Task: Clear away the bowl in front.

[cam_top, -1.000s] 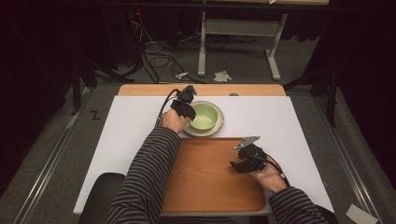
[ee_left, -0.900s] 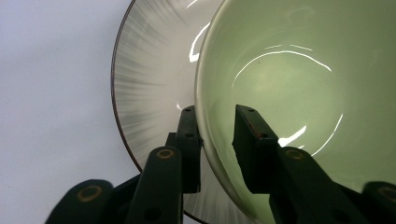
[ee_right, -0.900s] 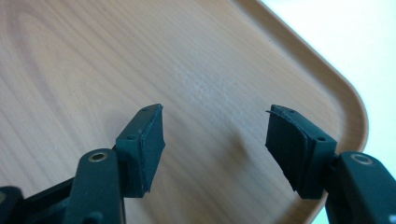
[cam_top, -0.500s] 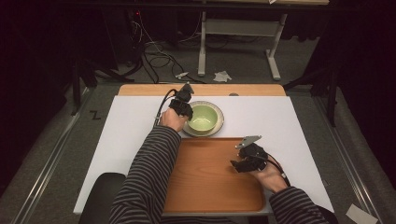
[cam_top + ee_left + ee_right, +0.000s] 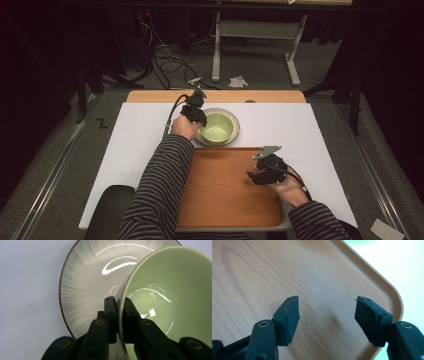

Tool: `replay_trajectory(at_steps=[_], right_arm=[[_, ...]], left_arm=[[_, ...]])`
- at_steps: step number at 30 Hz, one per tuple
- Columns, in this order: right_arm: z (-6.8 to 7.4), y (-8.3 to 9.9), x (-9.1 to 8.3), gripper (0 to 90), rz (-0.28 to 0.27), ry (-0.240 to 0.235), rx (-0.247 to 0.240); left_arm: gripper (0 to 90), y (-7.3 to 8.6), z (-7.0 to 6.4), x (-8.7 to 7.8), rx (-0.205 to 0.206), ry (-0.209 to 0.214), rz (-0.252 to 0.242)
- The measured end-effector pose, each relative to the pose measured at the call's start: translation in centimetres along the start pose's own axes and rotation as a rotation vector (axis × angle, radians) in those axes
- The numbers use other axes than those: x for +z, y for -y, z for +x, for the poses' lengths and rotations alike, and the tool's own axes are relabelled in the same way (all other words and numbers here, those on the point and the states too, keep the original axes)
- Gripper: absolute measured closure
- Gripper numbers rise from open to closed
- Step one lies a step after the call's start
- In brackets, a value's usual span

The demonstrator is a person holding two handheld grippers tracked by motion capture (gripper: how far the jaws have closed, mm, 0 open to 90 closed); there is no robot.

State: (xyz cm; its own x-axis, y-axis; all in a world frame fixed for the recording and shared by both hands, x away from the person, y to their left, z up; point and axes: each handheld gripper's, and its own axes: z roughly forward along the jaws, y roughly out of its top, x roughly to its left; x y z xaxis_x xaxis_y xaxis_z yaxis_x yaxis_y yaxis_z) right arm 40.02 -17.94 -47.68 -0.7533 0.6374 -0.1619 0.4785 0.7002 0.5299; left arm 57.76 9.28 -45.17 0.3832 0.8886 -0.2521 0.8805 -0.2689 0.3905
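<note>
Left gripper (image 5: 117, 315) is pinched on the near rim of the green bowl (image 5: 172, 297), one jaw outside the wall, one inside. Right gripper (image 5: 328, 320) hangs spread and empty over the wooden tray (image 5: 262, 272).

Location: in the high view the bowl (image 5: 218, 126) sits on a grey-rimmed plate (image 5: 234, 136) on the white table cover (image 5: 135, 140), just beyond the tray's far edge (image 5: 220, 150), with the left gripper (image 5: 195, 112) at its left side.

Step in hand, as I judge it: moving the bowl by its rim, perhaps to the tray. A rim pinch is a thin hold, so I would lift slowly, keep my wrist level, and clear the plate before any sideways travel.

Orientation: mouth faces up. Round, so no long axis; in the left gripper view it looks tipped off the plate, though I cannot tell whether it has lifted.
</note>
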Motion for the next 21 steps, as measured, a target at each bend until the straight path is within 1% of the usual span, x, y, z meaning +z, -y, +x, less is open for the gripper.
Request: replay_trajectory(at_steps=[2, 5, 7, 8, 11, 12, 14, 15, 17, 18, 21], right_arm=[[0.0, 0.0, 0.1, 37.8, 0.007, -0.002, 0.000], [0.0, 0.0, 0.0, 37.9, 0.001, 0.004, -0.001], [-0.1, 0.0, 0.0, 37.9, -0.002, -0.001, 0.006], [-0.1, 0.0, 0.1, 37.9, 0.000, 0.005, 0.007], [0.0, 0.0, 0.2, 37.8, 0.011, 0.000, 0.001], [0.0, 0.0, 0.2, 37.8, 0.013, -0.002, -0.001], [0.0, 0.0, 0.1, 37.7, 0.015, -0.003, -0.004], [0.0, 0.0, 0.1, 37.7, 0.015, -0.003, -0.004], [0.1, 0.0, 0.1, 37.7, 0.010, 0.000, -0.004], [0.1, 0.0, 0.1, 37.7, 0.003, 0.006, -0.011], [0.1, -0.1, 0.2, 37.7, 0.002, 0.013, -0.015]], left_arm=[[85.1, -0.1, 0.1, 0.0, 0.005, 0.007, 0.002], [85.1, 0.0, 0.2, 0.0, 0.008, 0.017, -0.001], [85.1, 0.1, 0.2, -0.1, 0.016, 0.016, -0.006], [85.2, 0.1, 0.2, -0.2, 0.020, 0.015, -0.007], [85.2, 0.0, 0.2, -0.4, 0.024, 0.024, -0.012], [85.2, 0.0, 0.2, -0.5, 0.025, 0.026, -0.018], [85.3, 0.1, 0.0, -0.8, 0.031, 0.008, -0.047], [85.3, 0.1, -0.1, -0.9, 0.033, 0.004, -0.053], [85.3, 0.1, -0.2, -1.1, 0.030, 0.018, -0.057], [85.3, 0.1, -0.2, -1.2, 0.032, 0.025, -0.061], [85.3, 0.1, -0.3, -1.7, 0.034, 0.037, -0.075]])
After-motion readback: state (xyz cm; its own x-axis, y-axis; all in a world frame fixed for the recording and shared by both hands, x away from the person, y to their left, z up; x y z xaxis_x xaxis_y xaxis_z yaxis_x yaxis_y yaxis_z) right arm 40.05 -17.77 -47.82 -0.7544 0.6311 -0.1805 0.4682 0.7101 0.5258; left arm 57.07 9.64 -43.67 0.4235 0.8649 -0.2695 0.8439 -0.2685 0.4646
